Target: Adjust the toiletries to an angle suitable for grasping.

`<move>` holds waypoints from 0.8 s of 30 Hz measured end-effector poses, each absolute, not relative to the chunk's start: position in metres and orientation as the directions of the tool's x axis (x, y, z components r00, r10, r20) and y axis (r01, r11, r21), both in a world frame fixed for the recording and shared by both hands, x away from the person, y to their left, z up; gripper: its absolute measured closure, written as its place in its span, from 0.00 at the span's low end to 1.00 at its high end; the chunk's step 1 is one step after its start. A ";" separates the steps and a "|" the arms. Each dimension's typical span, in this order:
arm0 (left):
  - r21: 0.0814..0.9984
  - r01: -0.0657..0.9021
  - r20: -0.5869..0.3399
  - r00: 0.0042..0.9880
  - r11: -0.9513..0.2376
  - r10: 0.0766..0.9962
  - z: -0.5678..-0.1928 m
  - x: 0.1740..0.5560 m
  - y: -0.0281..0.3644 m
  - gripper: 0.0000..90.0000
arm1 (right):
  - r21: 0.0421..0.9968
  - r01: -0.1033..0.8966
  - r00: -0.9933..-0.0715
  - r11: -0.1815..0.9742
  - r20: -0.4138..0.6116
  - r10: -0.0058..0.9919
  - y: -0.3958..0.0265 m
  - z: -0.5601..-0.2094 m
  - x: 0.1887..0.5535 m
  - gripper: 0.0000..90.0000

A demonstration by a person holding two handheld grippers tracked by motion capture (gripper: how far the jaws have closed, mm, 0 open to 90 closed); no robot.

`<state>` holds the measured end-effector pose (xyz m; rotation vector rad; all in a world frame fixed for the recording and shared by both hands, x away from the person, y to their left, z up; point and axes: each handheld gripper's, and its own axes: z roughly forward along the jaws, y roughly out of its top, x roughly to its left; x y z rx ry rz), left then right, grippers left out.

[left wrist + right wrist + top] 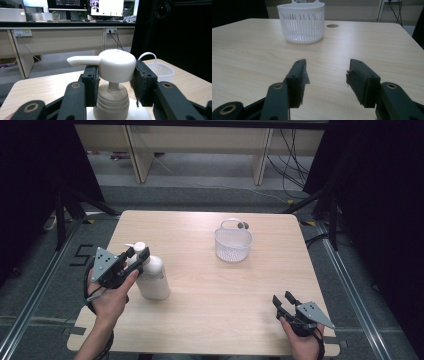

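A white pump bottle [152, 280] stands upright on the left side of the wooden table [215, 295]. My left gripper [137, 254] is shut on its pump head [116, 65]; both pads press the sides of the head, and the spout points left in the left gripper view. The bottle's ribbed collar [112, 102] shows below the jaws. My right gripper [282, 298] rests low over the table's front right, open with nothing between its jaws [325, 75]. A white slotted basket [233, 245] with a loop handle stands at the back centre-right, straight ahead of the right gripper [300, 23].
A small round hole [332, 25] is set in the tabletop just behind the basket. Wooden desks [200, 145] and loose cables [290, 160] lie beyond the table's far edge. Dark curtains [380, 195] flank both sides.
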<state>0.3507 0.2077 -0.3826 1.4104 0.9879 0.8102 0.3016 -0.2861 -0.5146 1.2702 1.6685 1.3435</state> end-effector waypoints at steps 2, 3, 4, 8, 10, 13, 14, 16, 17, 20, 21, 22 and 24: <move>0.994 0.105 -0.072 0.405 0.033 0.912 -0.383 0.351 0.207 0.66 | 0.959 0.284 -0.332 0.019 0.080 0.940 -0.287 -0.515 0.302 0.55; 0.994 0.103 -0.073 0.406 0.034 0.911 -0.383 0.351 0.207 0.66 | 0.958 0.286 -0.333 0.020 0.080 0.940 -0.287 -0.514 0.302 0.55; 0.995 0.096 -0.074 0.408 0.038 0.910 -0.382 0.351 0.206 0.66 | 0.958 0.287 -0.333 0.020 0.080 0.940 -0.287 -0.514 0.302 0.55; 0.996 0.082 -0.068 0.415 0.037 0.907 -0.377 0.352 0.206 0.66 | 0.958 0.286 -0.333 0.019 0.081 0.939 -0.287 -0.514 0.302 0.55; 0.995 0.085 -0.075 0.416 0.044 0.906 -0.374 0.352 0.204 0.66 | 0.958 0.286 -0.333 0.021 0.079 0.940 -0.287 -0.514 0.302 0.55; 0.996 0.078 -0.072 0.421 0.043 0.904 -0.371 0.353 0.202 0.66 | 0.960 0.281 -0.339 0.021 0.079 0.938 -0.286 -0.515 0.302 0.55; 0.996 0.073 -0.069 0.424 0.042 0.903 -0.369 0.354 0.201 0.66 | 0.959 0.284 -0.331 0.020 0.079 0.940 -0.287 -0.515 0.302 0.55; 0.997 0.069 -0.068 0.428 0.043 0.901 -0.368 0.355 0.199 0.66 | 0.958 0.288 -0.331 0.017 0.083 0.940 -0.287 -0.514 0.302 0.55; 0.997 0.065 -0.066 0.434 0.042 0.898 -0.365 0.356 0.197 0.66 | 0.958 0.287 -0.331 0.017 0.083 0.940 -0.287 -0.514 0.302 0.55; 0.997 0.059 -0.067 0.441 0.046 0.895 -0.364 0.358 0.194 0.66 | 0.959 0.284 -0.334 0.019 0.081 0.939 -0.287 -0.514 0.302 0.55; 0.997 0.056 -0.066 0.451 0.046 0.890 -0.361 0.359 0.192 0.66 | 0.960 0.278 -0.327 0.019 0.076 0.942 -0.287 -0.515 0.302 0.55; 0.997 0.054 -0.068 0.453 0.049 0.889 -0.361 0.360 0.191 0.66 | 0.958 0.285 -0.319 0.025 0.071 0.945 -0.287 -0.514 0.301 0.55; 0.998 0.050 -0.067 0.458 0.050 0.886 -0.359 0.361 0.189 0.66 | 0.958 0.286 -0.319 0.022 0.074 0.945 -0.287 -0.514 0.301 0.55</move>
